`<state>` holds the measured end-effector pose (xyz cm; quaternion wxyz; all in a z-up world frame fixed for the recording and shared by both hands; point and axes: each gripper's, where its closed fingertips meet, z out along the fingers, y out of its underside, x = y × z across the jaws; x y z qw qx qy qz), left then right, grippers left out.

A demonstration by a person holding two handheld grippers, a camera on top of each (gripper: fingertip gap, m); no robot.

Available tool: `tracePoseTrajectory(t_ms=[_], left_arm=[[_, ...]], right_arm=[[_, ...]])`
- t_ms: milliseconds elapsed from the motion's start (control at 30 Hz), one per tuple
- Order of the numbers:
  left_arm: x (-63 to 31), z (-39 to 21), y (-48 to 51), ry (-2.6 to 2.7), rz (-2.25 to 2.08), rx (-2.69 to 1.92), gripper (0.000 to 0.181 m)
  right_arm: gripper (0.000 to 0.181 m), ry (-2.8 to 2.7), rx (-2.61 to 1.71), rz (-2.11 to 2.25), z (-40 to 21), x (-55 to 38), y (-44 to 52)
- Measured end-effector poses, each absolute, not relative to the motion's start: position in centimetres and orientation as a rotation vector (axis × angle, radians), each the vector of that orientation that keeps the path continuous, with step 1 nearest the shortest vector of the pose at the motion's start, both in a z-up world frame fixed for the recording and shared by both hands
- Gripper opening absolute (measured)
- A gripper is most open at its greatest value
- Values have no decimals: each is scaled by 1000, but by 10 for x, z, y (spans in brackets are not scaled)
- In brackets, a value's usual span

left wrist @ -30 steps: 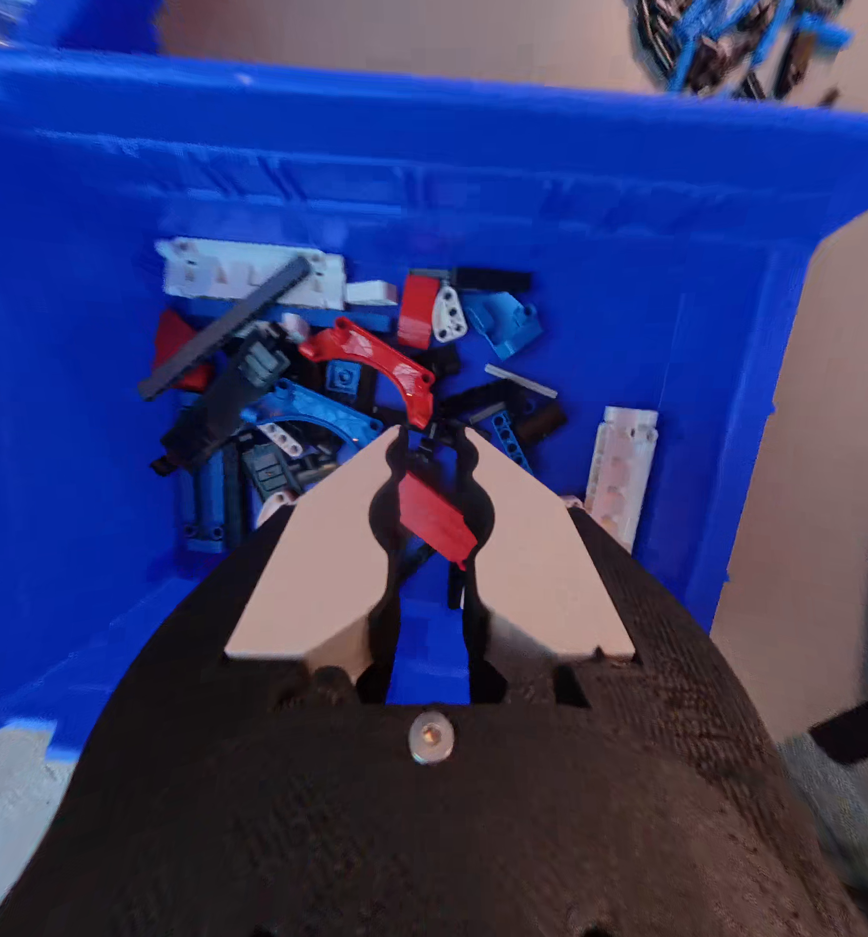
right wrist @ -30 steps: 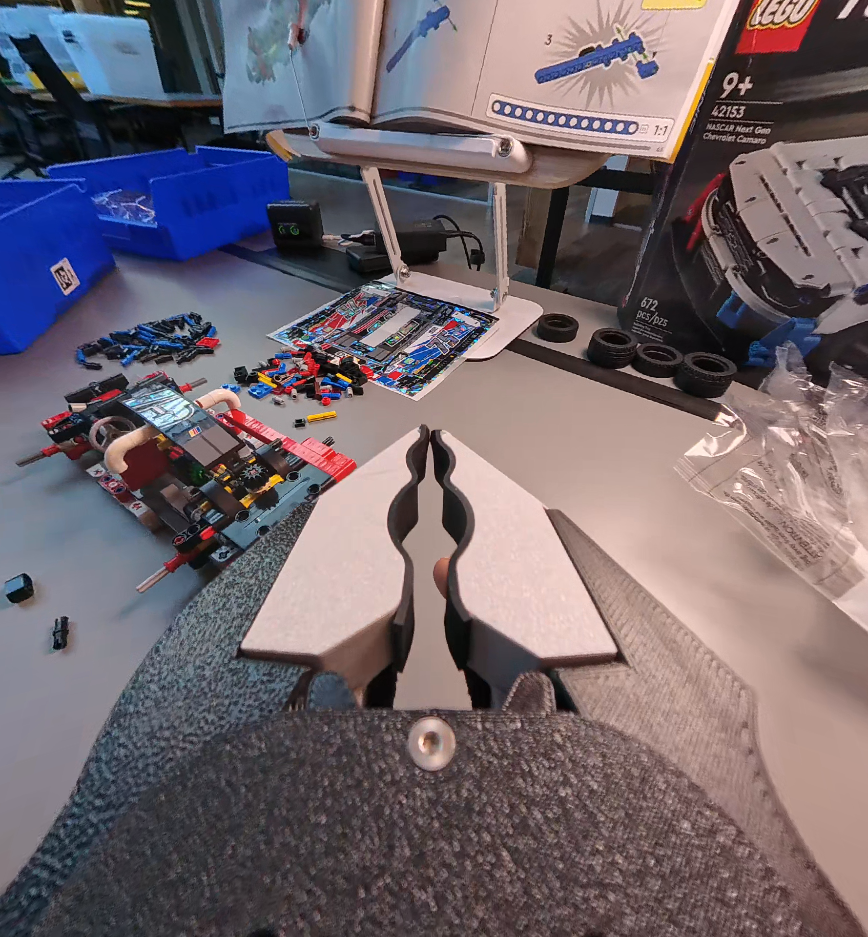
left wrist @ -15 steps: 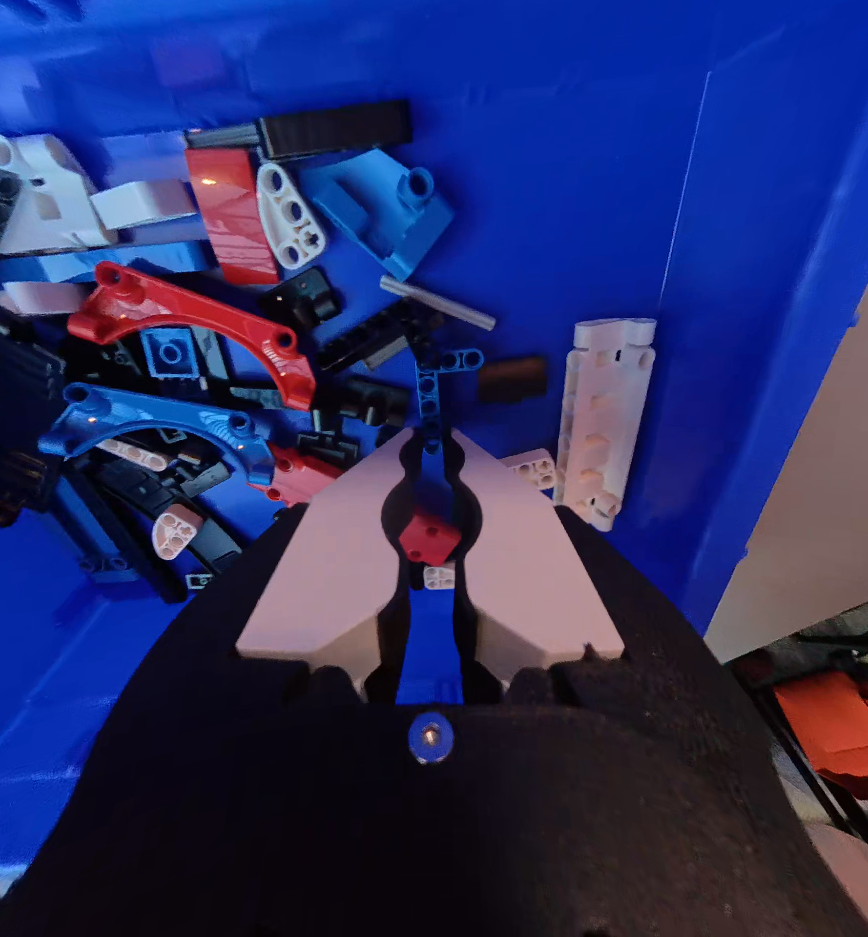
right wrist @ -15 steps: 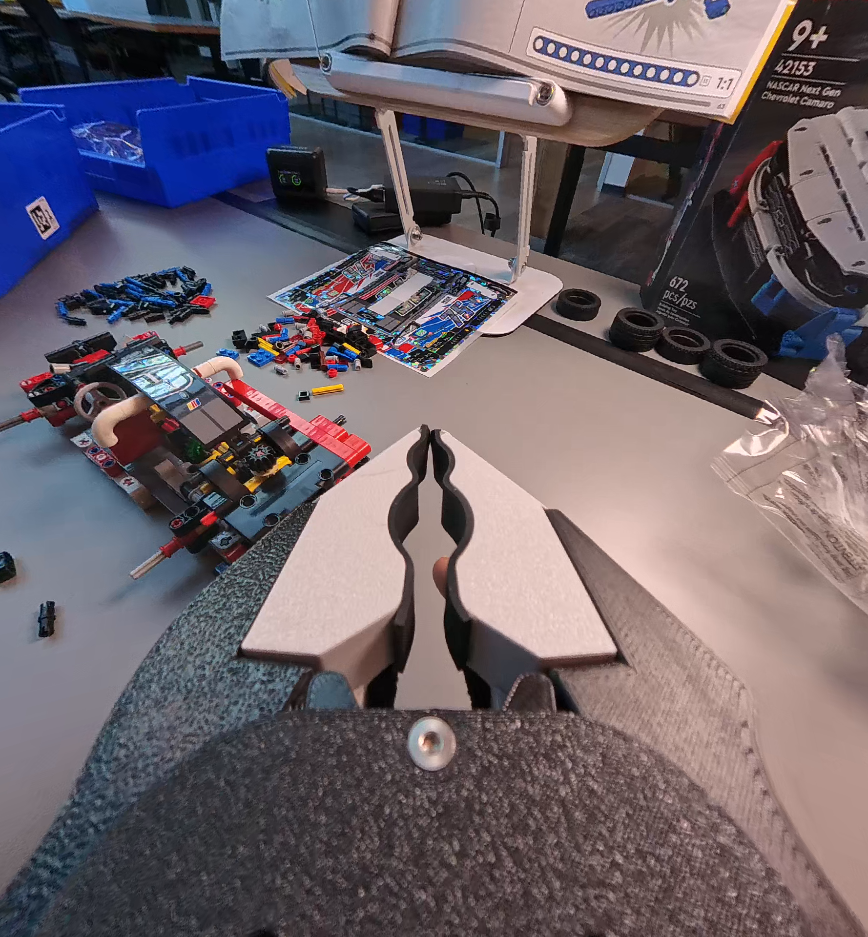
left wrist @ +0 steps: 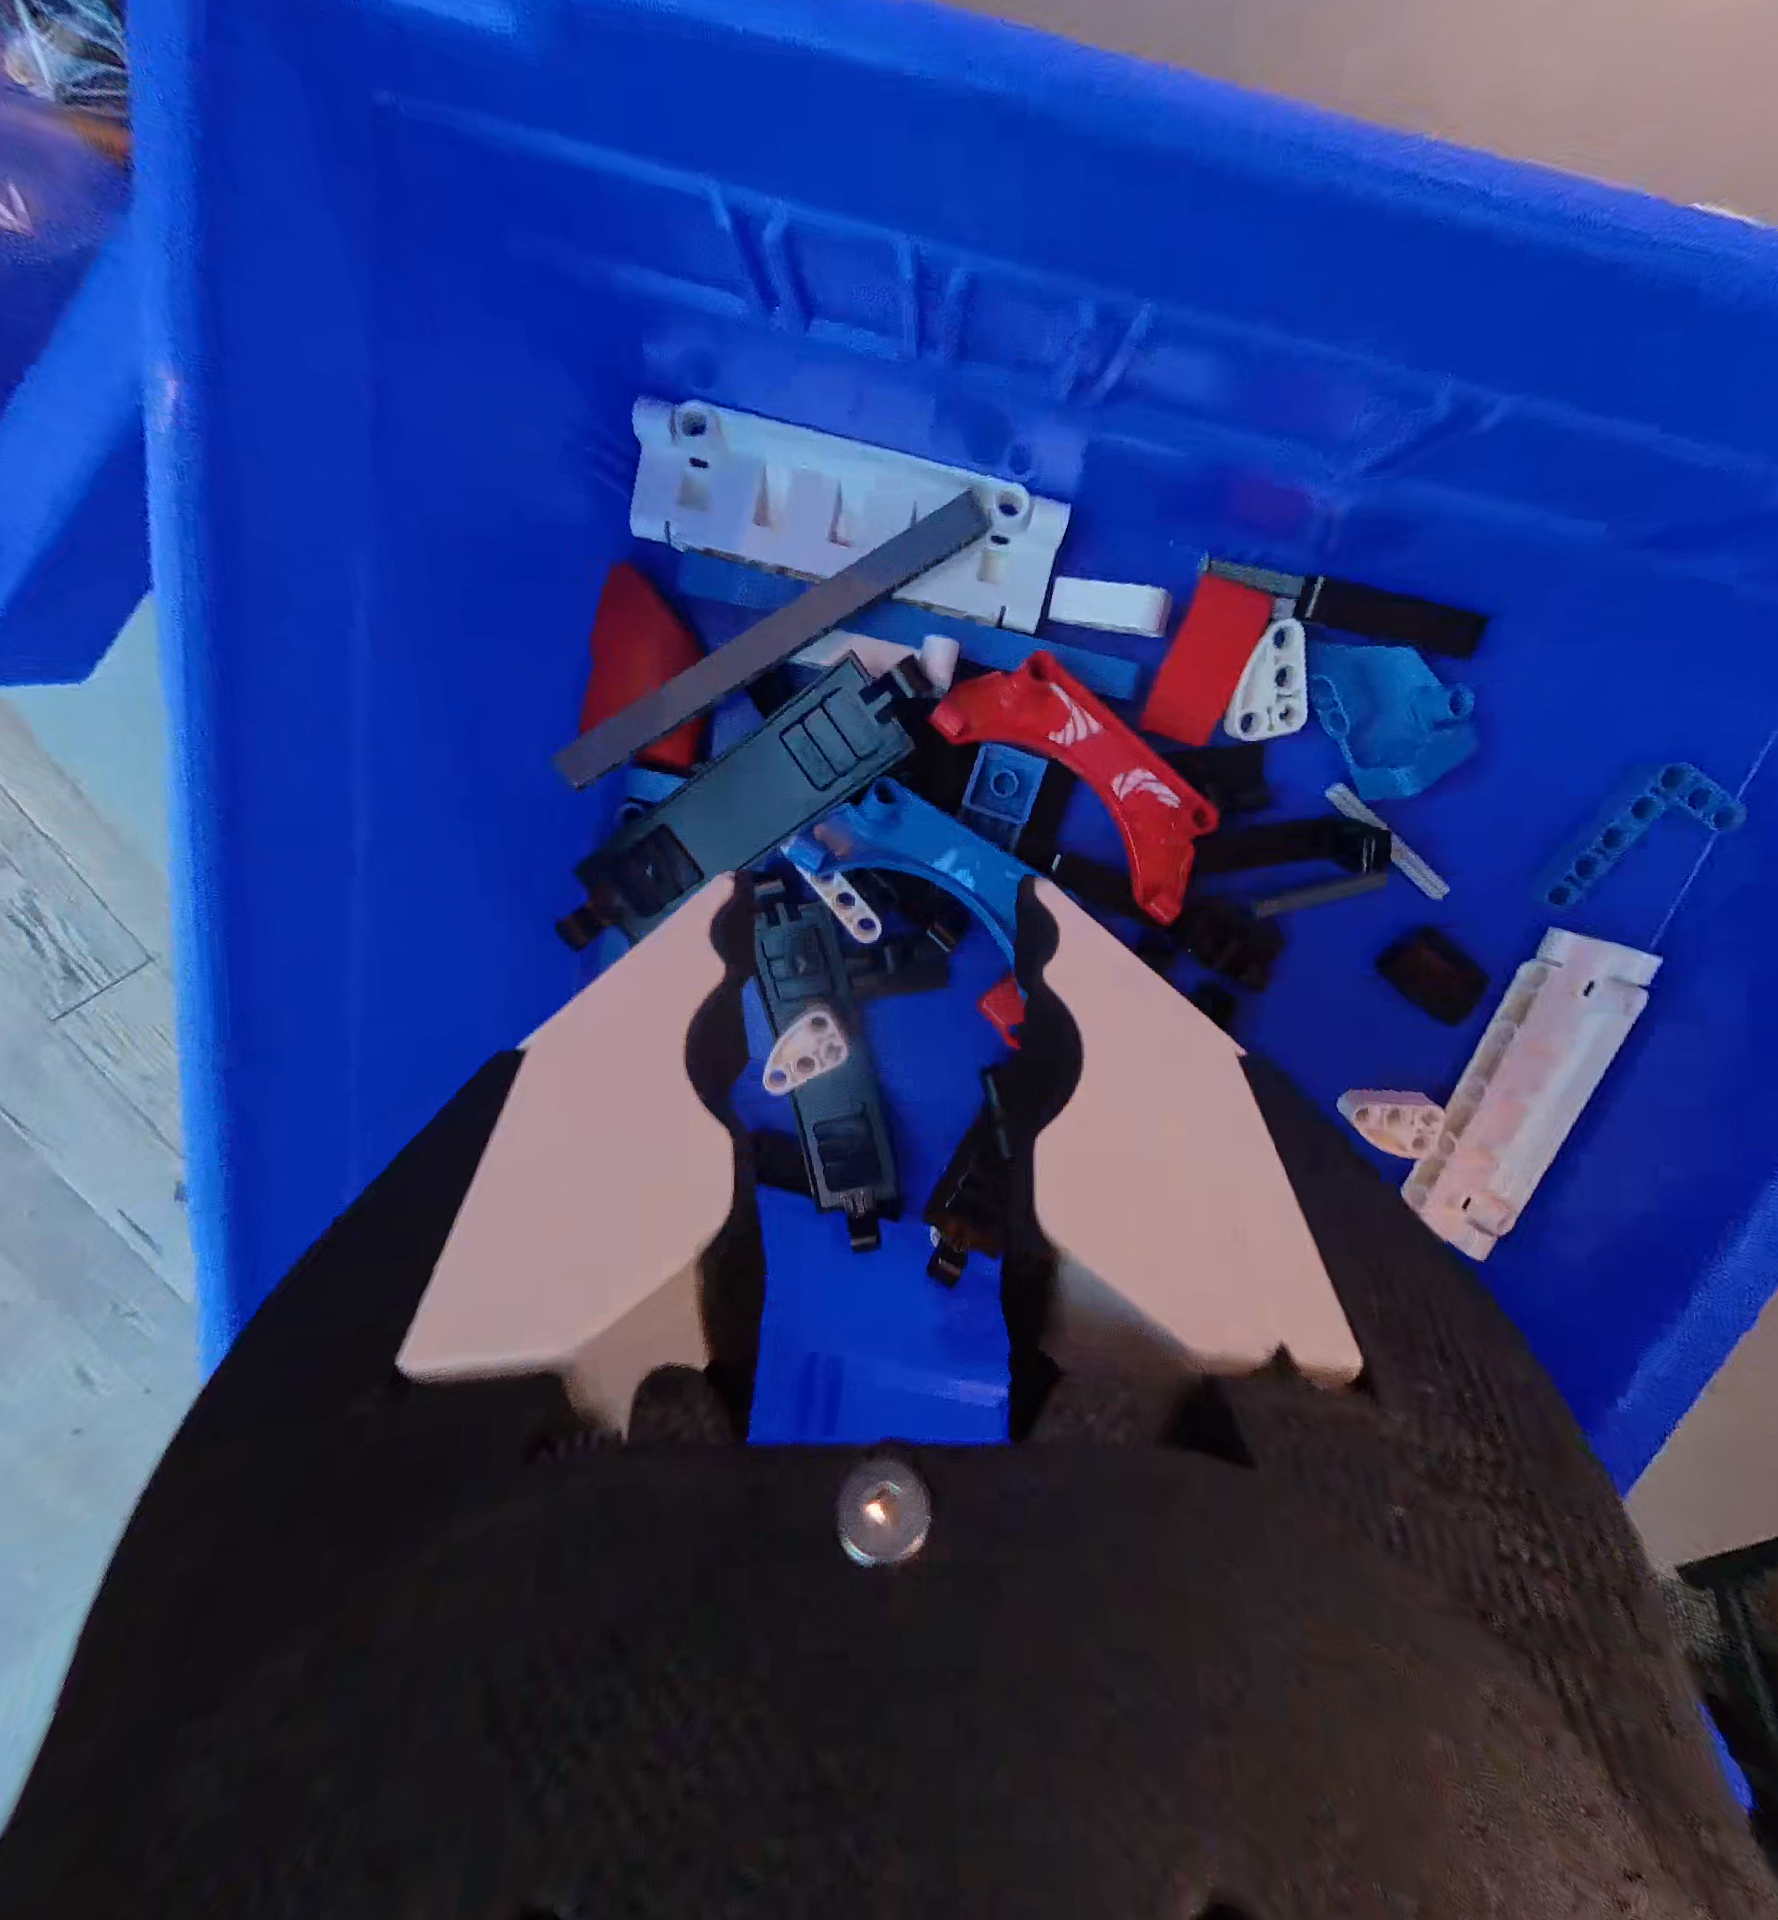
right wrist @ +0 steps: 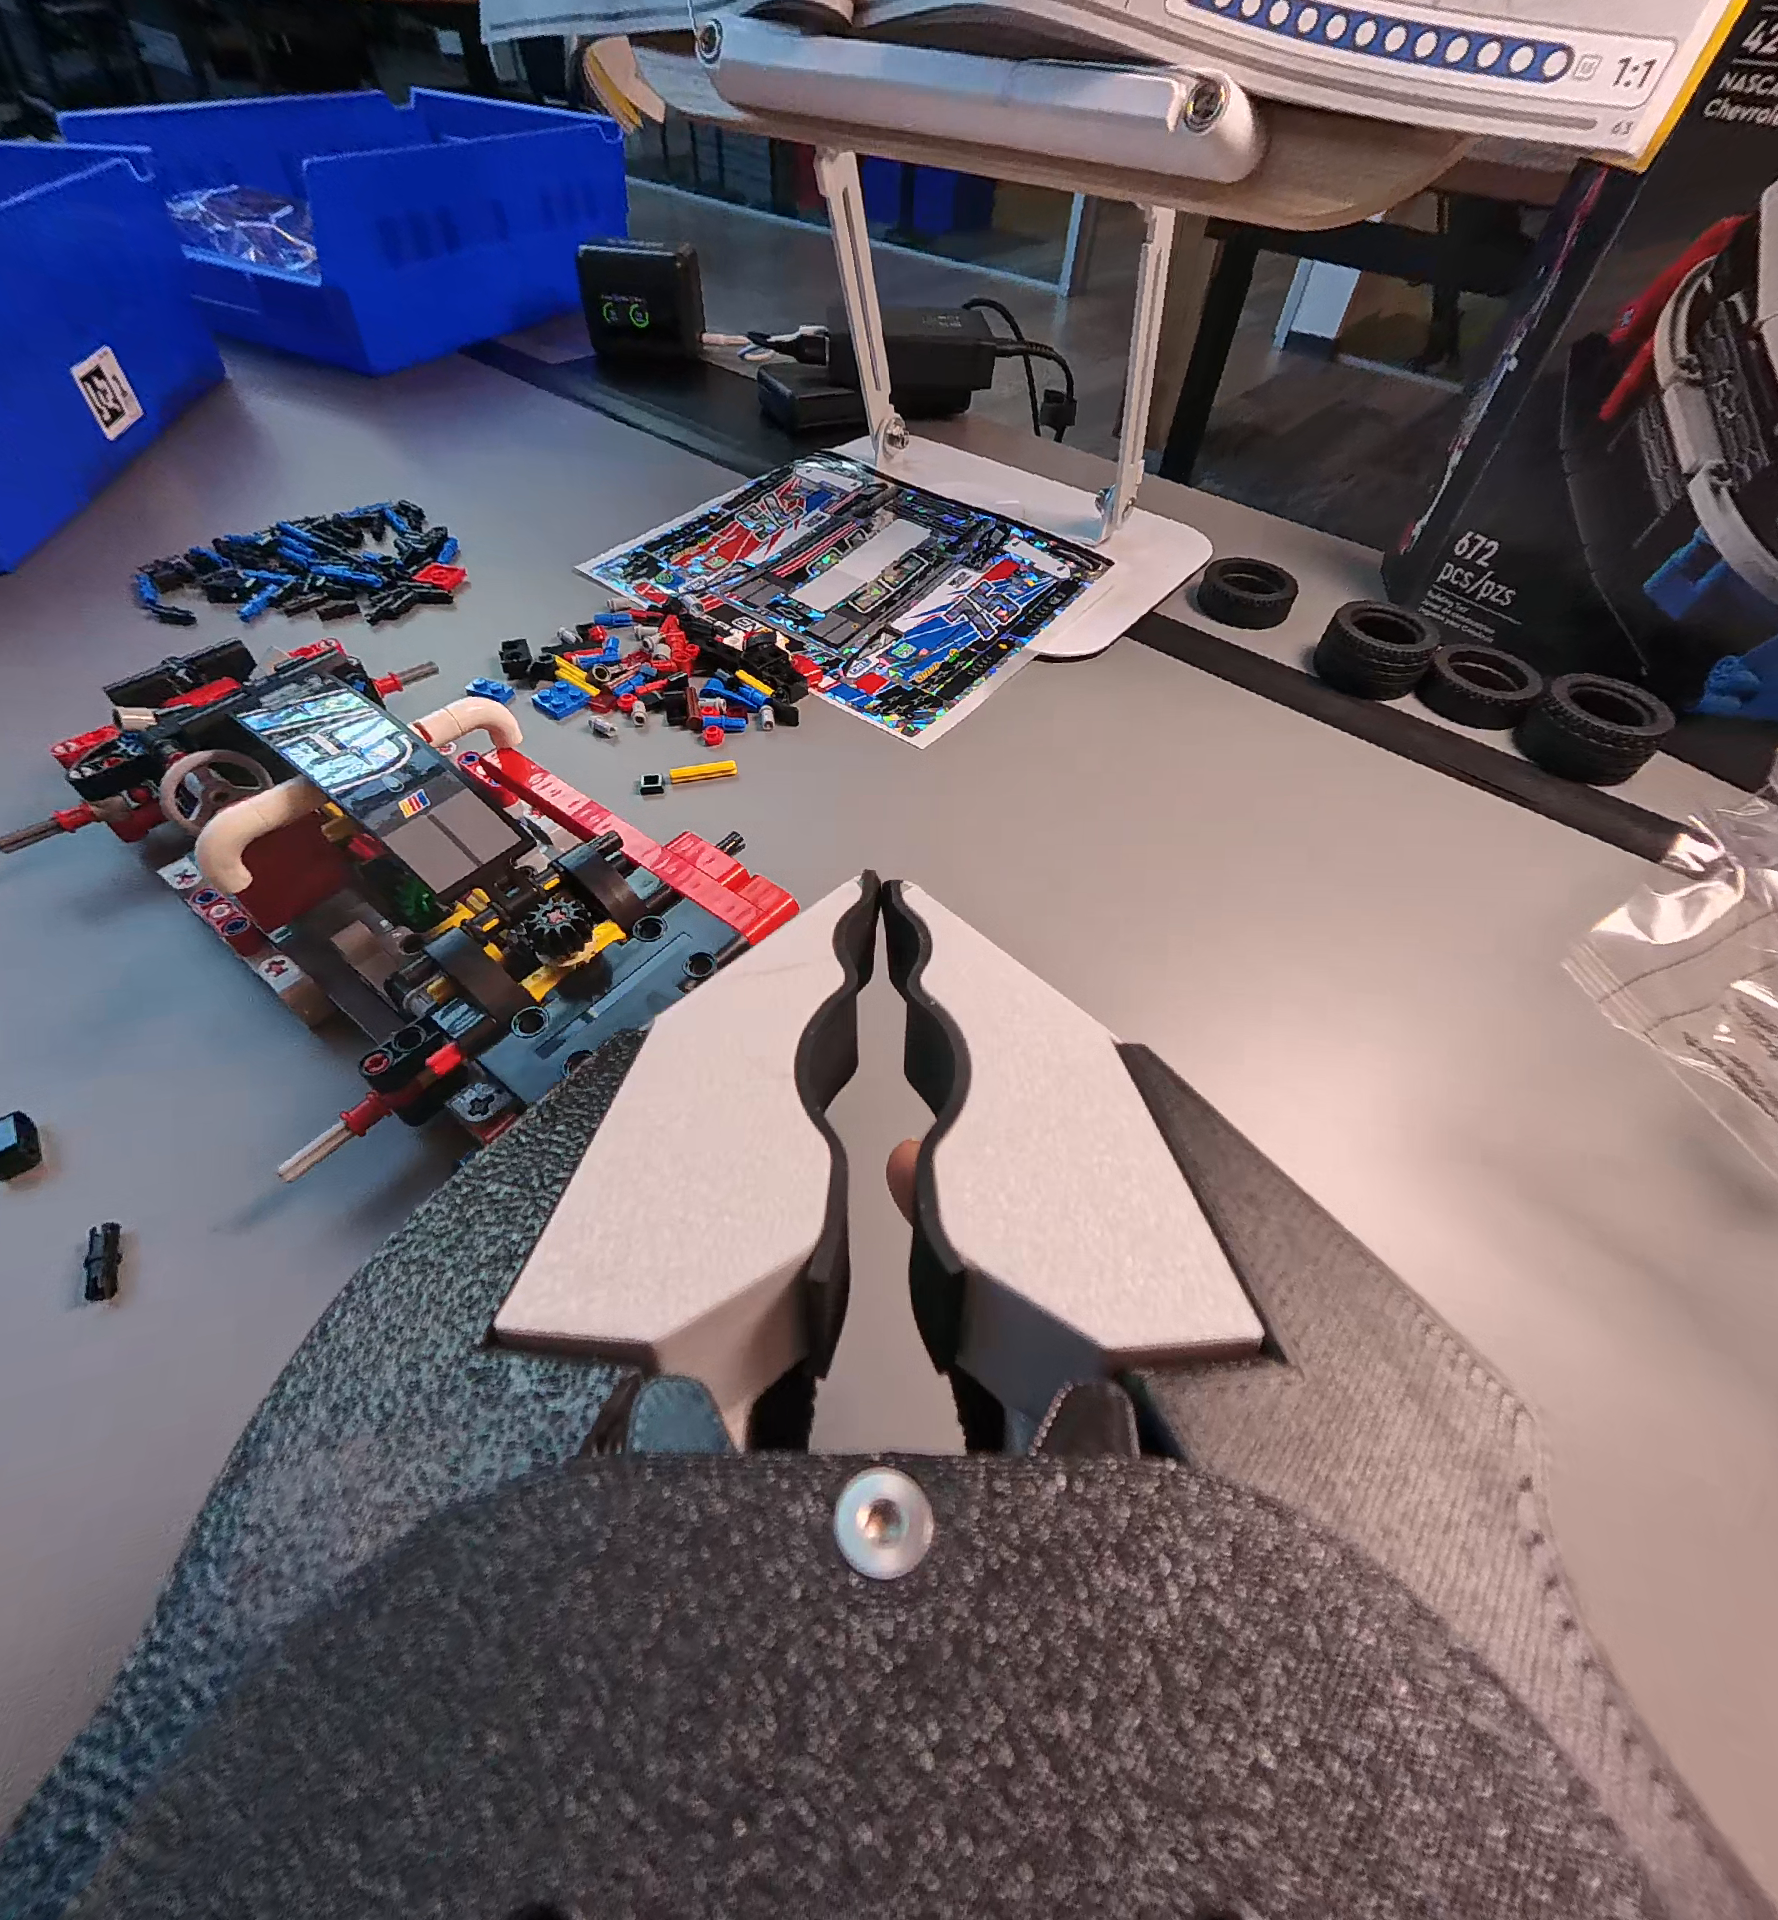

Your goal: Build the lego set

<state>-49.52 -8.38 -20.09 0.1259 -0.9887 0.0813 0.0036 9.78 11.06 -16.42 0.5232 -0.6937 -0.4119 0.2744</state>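
Left wrist view | left claw (left wrist: 880,899) apart over blue bin (left wrist: 365,623) | right claw (right wrist: 881,885) together beside chassis (right wrist: 397,873)

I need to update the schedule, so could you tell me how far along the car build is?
Done: the chassis with seat and steering wheel stands on the table. In hand: the left gripper is open over parts in the blue bin; the right gripper is shut. Left: four tires, sticker sheet, loose pieces.

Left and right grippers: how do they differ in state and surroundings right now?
The left gripper is open, its fingers spread above loose pieces in the blue bin; the right gripper is shut, tips nearly touching, over the bare grey table beside the car chassis. Neither grips a piece. Both share light fingers with dark wavy pads.
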Motion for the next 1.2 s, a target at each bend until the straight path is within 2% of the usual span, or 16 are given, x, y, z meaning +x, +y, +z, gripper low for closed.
tracePoseTrajectory(t_ms=[100,167,333,433,567,667,833,1000,1100,1200], left_arm=[[-497,-217,-68,330,45,-2888,58],[-492,-227,-61,425,50,-2886,56],[-486,-234,-63,578,78,-2904,21],[-476,-230,-87,661,-18,-2971,11],[-473,-224,-135,720,-77,-3163,11],[-470,-214,-147,648,-163,-3227,22],[-475,-207,-99,603,-69,-3012,27],[-463,-206,-47,596,-30,-2790,22],[-464,-212,-38,452,-62,-2847,18],[-470,-221,-36,290,-73,-2904,23]], right_arm=[[0,-1000,-1666,652,-167,95,109],[0,-1011,-1671,645,-169,95,109],[0,-1003,-1679,642,-170,99,109],[0,-1000,-1675,644,-169,101,109],[0,-995,-1656,645,-165,101,109],[0,-992,-1644,653,-161,100,108],[0,-1006,-1633,621,-159,103,106],[0,-995,-1635,611,-157,107,105],[0,-997,-1637,606,-156,107,104],[0,-1000,-1620,588,-152,108,102]])
